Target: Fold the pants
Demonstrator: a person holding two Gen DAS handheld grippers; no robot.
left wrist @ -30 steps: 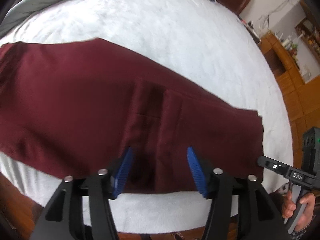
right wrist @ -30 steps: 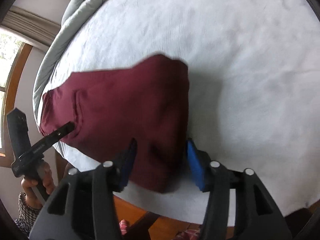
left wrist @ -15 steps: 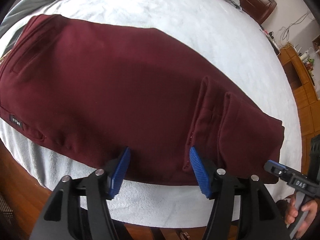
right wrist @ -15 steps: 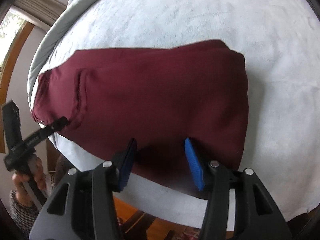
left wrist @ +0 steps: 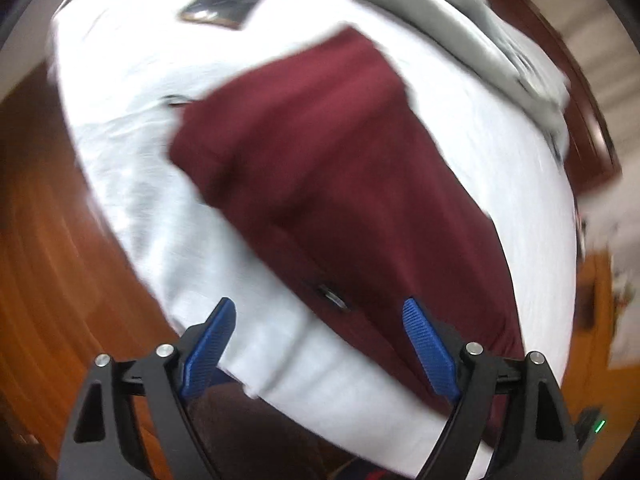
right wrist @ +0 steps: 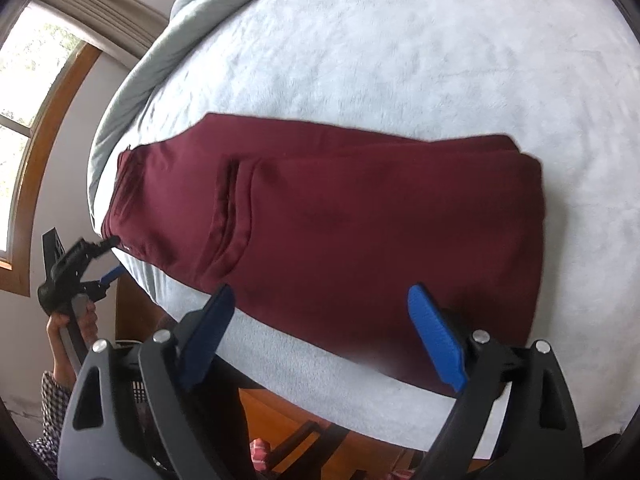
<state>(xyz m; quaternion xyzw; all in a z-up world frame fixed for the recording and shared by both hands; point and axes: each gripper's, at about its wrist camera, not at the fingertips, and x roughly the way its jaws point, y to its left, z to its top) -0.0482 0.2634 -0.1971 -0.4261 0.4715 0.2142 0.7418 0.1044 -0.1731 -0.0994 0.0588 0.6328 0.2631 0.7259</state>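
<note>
Dark tablet [left wrist: 224, 4] beyond folded pants [right wrist: 340, 216]

No text, brand or number can be read in either view. The pants [left wrist: 344, 184] carry a small dark label [left wrist: 332, 297] near the bed's [left wrist: 152, 208] front edge, but the left wrist picture is motion-blurred, so whatever it perhaps says stays illegible. The right wrist view shows no markings.
</note>
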